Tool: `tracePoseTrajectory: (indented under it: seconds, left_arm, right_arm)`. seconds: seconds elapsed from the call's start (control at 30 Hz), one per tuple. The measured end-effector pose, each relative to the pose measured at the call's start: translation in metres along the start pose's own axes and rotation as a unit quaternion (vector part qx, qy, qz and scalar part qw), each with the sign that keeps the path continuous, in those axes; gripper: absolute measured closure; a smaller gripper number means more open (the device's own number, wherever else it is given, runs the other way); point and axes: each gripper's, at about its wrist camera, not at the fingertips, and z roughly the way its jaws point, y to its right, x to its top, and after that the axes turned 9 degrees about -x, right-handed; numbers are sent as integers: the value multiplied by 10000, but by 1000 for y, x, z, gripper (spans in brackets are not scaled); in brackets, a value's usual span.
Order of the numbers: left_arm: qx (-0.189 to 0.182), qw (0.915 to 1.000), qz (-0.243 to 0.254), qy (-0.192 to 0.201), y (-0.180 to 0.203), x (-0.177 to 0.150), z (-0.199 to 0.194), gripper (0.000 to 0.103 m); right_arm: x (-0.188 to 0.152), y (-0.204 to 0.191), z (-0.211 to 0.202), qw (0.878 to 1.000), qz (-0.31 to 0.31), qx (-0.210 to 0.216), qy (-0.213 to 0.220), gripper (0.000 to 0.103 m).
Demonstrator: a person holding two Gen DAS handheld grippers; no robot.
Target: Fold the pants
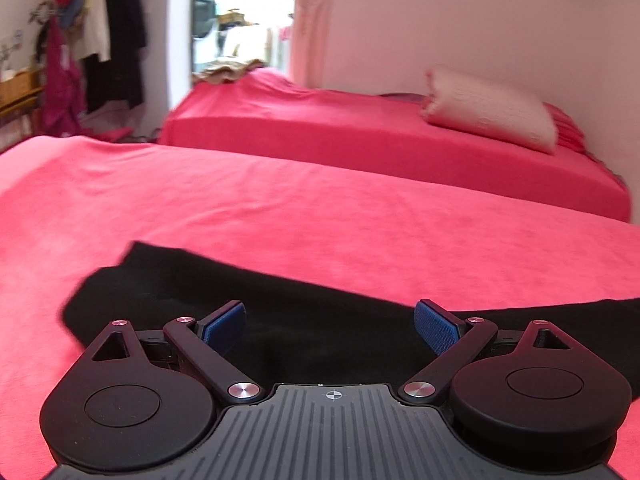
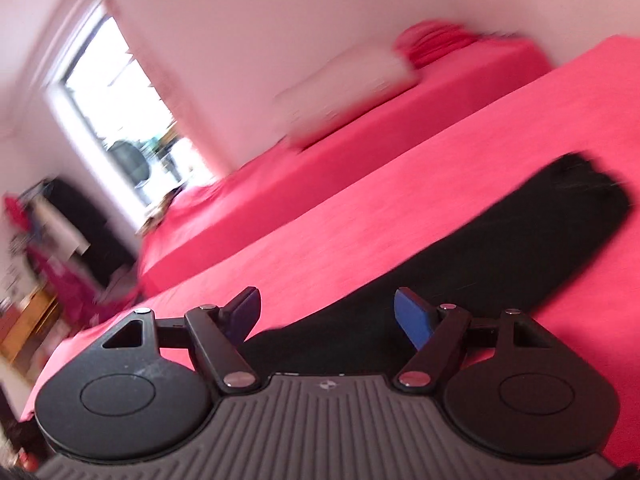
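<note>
While the black pants (image 1: 280, 304) are lying folded lengthwise on the red bed (image 1: 320, 208), the left claw (image 1: 330, 326) is hovering over them released, and the right claw (image 2: 326, 316) is likewise gaping, gripping nothing.

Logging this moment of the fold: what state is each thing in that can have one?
left hand-held gripper: open, nothing between its pads, above the pants.
right hand-held gripper: open, holding nothing.
black pants: lying flat in a long strip on the bed, not held.
pink bed cover: spread out, lightly creased.
pillow: lying on the far bed.
hanging clothes: hung by the wall.
</note>
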Motion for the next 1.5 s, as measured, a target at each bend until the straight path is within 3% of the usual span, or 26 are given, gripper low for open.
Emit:
tracePoseTrajectory:
  seconds: [0.1, 0.2, 0.27, 0.3, 0.37, 0.4, 0.5, 0.53, 0.6, 0.63, 0.67, 0.7, 0.73, 0.8, 0.9, 1.03, 1.27, 1.33, 1.43, 1.5]
  left_arm:
    - [-323, 9990, -26, -314, 13, -3, 31, 0]
    - [-222, 9969, -24, -755, 13, -11, 68, 0]
    - [-172, 9970, 25, -752, 7, -18, 76, 0]
    - [-243, 9972, -27, -705, 4, -17, 74, 0]
    - [-325, 9975, -145, -617, -3, -17, 71, 0]
    - [-368, 9973, -200, -601, -6, -18, 71, 0]
    - [-390, 9974, -257, -552, -8, -16, 68, 0]
    - [-371, 9975, -226, -550, -7, -17, 68, 0]
    - [-335, 9978, -177, -552, -5, -17, 68, 0]
    - [-328, 9978, -168, -545, -4, -17, 68, 0]
    - [-331, 9979, -173, -538, -4, -18, 68, 0]
    - [-342, 9978, -190, -528, -5, -18, 67, 0]
    - [-361, 9978, -216, -514, -5, -18, 66, 0]
    - [-412, 9976, -287, -481, -7, -19, 65, 0]
    - [-480, 9971, -385, -439, -11, -18, 64, 0]
    - [-512, 9969, -434, -411, -12, -19, 64, 0]
    - [-561, 9965, -505, -355, -14, -20, 62, 0]
    - [-585, 9963, -538, -342, -15, -20, 62, 0]
    - [-593, 9962, -545, -335, -16, -20, 62, 0]
    - [-588, 9963, -536, -335, -16, -20, 62, 0]
  right_arm:
    - [-9, -29, 37, 9975, -119, 400, -571, 29]
    - [-13, -41, 65, 9927, -213, 593, -1025, 32]
    - [-7, -34, 73, 9933, -260, 573, -965, 47]
    - [2, -25, 76, 9931, -120, 648, -970, 59]
    - [18, 2, 73, 9964, 266, 297, -747, 64]
    - [25, 19, 70, 9964, 475, 243, -652, 83]
    - [43, 66, 58, 9933, 1082, -173, -366, 102]
    - [47, 80, 52, 9917, 1240, -222, -245, 102]
    - [53, 96, 33, 9882, 1360, -703, 10, 101]
    - [54, 102, 21, 9863, 1403, -859, 142, 94]
    - [51, 110, 8, 9832, 1513, -980, 299, 85]
    - [49, 114, -6, 9800, 1628, -1044, 461, 59]
    - [44, 120, -19, 9772, 1750, -1021, 630, 44]
    - [38, 123, -45, 9742, 1851, -1069, 729, 34]
    - [27, 135, -73, 9707, 2035, -1206, 409, 30]
    - [12, 144, -66, 9645, 2393, -944, -591, 29]
    - [30, 129, -36, 9731, 1922, -1155, -522, 23]
    - [35, 127, -32, 9732, 1984, -1089, -402, 7]
    - [38, 121, -27, 9794, 1518, -1313, -238, 8]
    - [36, 124, -24, 9818, 1436, -1244, -39, 8]
